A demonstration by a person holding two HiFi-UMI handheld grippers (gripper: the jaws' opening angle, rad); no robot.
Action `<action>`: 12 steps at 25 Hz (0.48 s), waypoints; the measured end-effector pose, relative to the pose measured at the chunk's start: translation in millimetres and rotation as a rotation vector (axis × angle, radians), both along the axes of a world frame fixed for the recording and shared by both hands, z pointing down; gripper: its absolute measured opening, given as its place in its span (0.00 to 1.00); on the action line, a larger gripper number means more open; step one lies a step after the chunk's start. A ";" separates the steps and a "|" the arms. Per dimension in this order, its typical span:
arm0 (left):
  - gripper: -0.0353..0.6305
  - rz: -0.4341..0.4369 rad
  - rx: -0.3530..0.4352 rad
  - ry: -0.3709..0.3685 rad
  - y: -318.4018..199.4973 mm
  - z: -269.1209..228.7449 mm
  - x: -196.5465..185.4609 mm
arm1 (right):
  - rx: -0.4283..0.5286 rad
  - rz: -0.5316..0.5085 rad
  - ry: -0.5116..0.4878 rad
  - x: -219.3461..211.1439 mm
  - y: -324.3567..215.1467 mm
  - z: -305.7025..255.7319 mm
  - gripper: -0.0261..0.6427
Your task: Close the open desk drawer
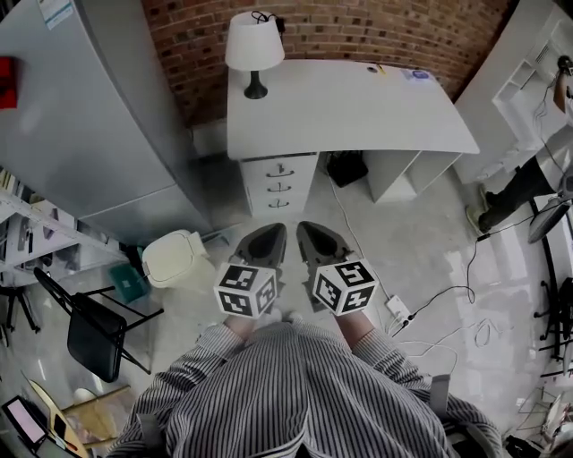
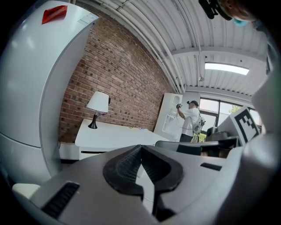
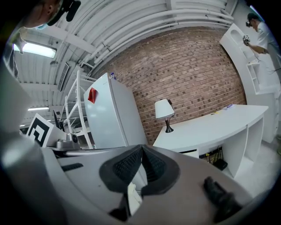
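A: Back of room: brick wall [image 1: 358,27], white desk [image 1: 358,107] set against it, lamp [image 1: 254,45] on its left corner. Drawer location?

B: Under desk's left end: drawer unit [image 1: 279,186], three fronts with handles. Judging from above, top drawer [image 1: 279,167] looks proud of the other two, so probably the open one. Hard to confirm.

A: Grippers?

B: Both low and close to torso: left gripper [image 1: 265,240] and right gripper [image 1: 315,237], side by side, noses toward drawer unit, well apart from it. Pads pressed together on each, nothing between.

A: Why closed?

B: Suits a push. Closed jaws make a blunt nose for the drawer front, no grasp needed. Centred stance looks like line-up for walking in. Approach not yet made.

A: Readable text?

B: None. Only a red sticker [image 2: 54,14] and white label [image 1: 55,11] on grey fridge [image 1: 89,107], too small to read. Same for papers [image 1: 416,74] on desk's far right corner. Square markers on cubes [image 1: 244,290]: patterns only.

A: Obstacles?

B: Just a white bin [image 1: 175,258] left of path and a cable [image 1: 448,295] on floor to right.
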State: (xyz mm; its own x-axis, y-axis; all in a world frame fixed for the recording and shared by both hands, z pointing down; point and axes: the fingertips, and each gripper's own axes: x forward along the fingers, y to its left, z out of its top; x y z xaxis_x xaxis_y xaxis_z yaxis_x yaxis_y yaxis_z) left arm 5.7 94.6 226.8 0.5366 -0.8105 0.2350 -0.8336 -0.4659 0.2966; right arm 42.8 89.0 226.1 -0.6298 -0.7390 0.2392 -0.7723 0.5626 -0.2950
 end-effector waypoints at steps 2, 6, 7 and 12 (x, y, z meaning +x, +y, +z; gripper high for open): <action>0.07 -0.003 0.004 -0.014 3.7 -1.9 0.5 | 0.006 -0.008 -0.003 1.6 3.4 -2.8 0.06; 0.07 -0.015 0.026 -0.008 5.7 -8.8 0.8 | 0.050 0.009 0.007 15.5 0.3 -12.9 0.06; 0.07 -0.019 0.036 -0.001 5.3 -11.4 0.8 | 0.058 0.013 0.006 19.5 -1.2 -15.6 0.06; 0.07 -0.028 0.056 0.006 4.8 -16.5 2.0 | 0.073 0.016 -0.002 30.5 0.1 -23.1 0.06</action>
